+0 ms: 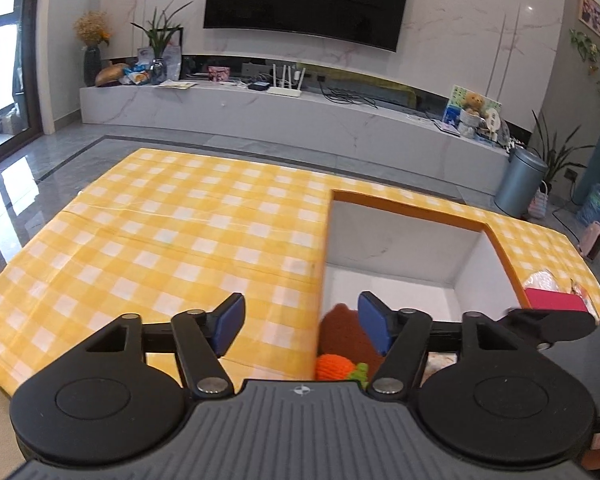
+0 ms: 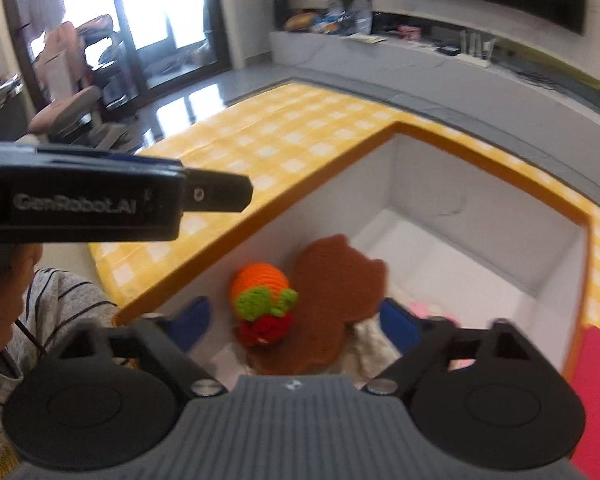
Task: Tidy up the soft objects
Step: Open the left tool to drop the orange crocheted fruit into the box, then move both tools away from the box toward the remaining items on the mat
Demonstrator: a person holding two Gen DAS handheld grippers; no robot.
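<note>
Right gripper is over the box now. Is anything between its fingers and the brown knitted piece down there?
Nothing visible blocks it. The right gripper is open above the box, and the brown knitted piece lies straight below between its fingers. The orange crochet toy lies against its left side, so a wide grasp might catch both.

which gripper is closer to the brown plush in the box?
Right, probably. The right gripper hangs open directly over the brown plush inside the box. The left gripper is open at the box's near-left edge, plush beside its right finger.

Bright daylight from windows [image 2: 140,12], floor [image 1: 8,184] glare; right view motion-blurred; fisheye edges bowed.
</note>
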